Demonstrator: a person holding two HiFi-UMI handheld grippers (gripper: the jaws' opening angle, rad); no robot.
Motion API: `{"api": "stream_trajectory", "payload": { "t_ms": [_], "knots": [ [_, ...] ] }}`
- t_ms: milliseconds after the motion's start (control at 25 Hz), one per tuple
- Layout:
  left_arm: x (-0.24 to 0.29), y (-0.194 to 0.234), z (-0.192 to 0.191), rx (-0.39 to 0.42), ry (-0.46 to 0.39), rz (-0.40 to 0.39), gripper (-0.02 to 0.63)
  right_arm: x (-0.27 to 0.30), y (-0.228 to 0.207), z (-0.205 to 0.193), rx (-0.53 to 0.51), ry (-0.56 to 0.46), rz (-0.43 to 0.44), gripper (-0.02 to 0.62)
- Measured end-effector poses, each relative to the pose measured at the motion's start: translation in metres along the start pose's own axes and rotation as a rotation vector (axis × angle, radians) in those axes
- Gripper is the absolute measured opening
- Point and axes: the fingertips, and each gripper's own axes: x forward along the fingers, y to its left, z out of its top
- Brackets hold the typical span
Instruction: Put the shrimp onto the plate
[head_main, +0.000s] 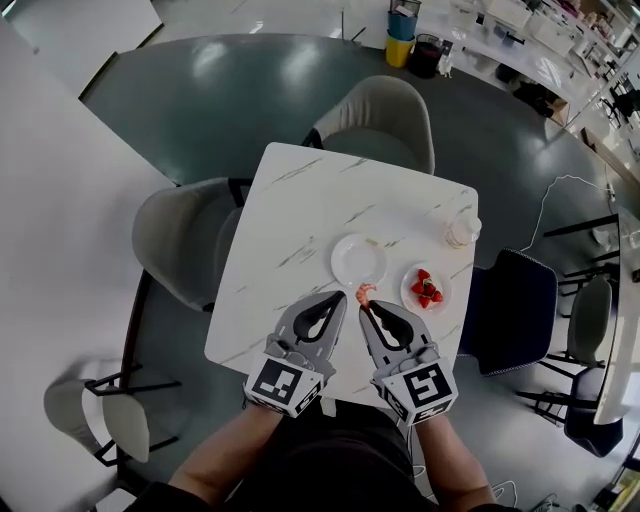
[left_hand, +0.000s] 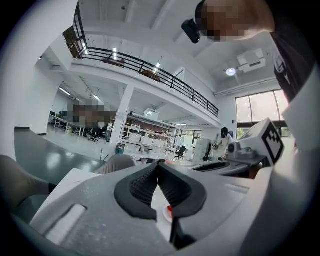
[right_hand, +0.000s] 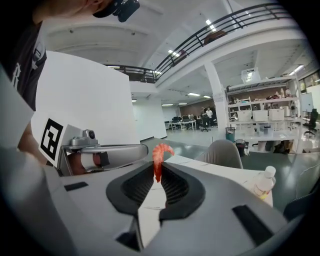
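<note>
The person's forearms (head_main: 228, 452) reached in over the near edge of the counter (head_main: 300, 200), one pair of tongs in each hand, side by side and close together.

The left tongs (head_main: 340, 298) were closed. In the left gripper view their ribbed pads (left_hand: 145, 186) met at the tips with nothing between them.

The right tongs (head_main: 366, 306) were clamped on the shrimp (head_main: 366, 292). In the right gripper view the jaws pinched its lower end, and its orange body curled up and over beyond the tips. In the head view the shrimp sat just at the near rim of the plate (head_main: 358, 259), which was white, round and bare. How high the shrimp hung above the counter could not be told.

The plate lay about midway between the near and far edges, somewhat toward the right edge. Near it on the right, close to the right edge, was a smaller dish (head_main: 409, 291) carrying red fruit (head_main: 427, 288). Farther back, by the right edge, stood a clear bottle (head_main: 462, 228) with a white cap.

Around the counter were three chairs. A grey chair (head_main: 185, 235) stood at the left edge and another grey one (head_main: 385, 120) at the far edge. A dark blue chair (head_main: 515, 310) stood at the right edge.
</note>
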Motion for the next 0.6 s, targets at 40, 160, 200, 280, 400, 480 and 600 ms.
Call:
{"api": "stream_trajectory", "payload": {
  "t_ms": [40,160,200,280,400,480,600],
  "knots": [
    [0.005,0.006,-0.006,-0.005,0.002,0.002,0.009,0.009,-0.004,-0.005,-0.002,0.011,-0.004,0.048],
    [0.019,0.024,-0.029,-0.020,0.023,0.007,0.009,0.032,-0.019,-0.025,0.015,0.033,-0.032,0.049],
    [0.023,0.029,-0.038,-0.024,0.033,0.012,0.009,0.039,-0.024,-0.032,0.026,0.040,-0.045,0.048],
    [0.033,0.041,-0.052,-0.037,0.049,0.022,0.009,0.053,-0.034,-0.049,0.047,0.061,-0.071,0.048],
    [0.046,0.055,-0.070,-0.046,0.069,0.025,0.009,0.074,-0.050,-0.076,0.052,0.114,-0.106,0.048],
    [0.055,0.065,-0.081,-0.045,0.082,0.029,0.009,0.087,-0.061,-0.092,0.039,0.153,-0.124,0.048],
    [0.065,0.080,-0.098,-0.056,0.099,0.035,0.009,0.106,-0.074,-0.115,0.029,0.211,-0.135,0.048]
  ]
}}
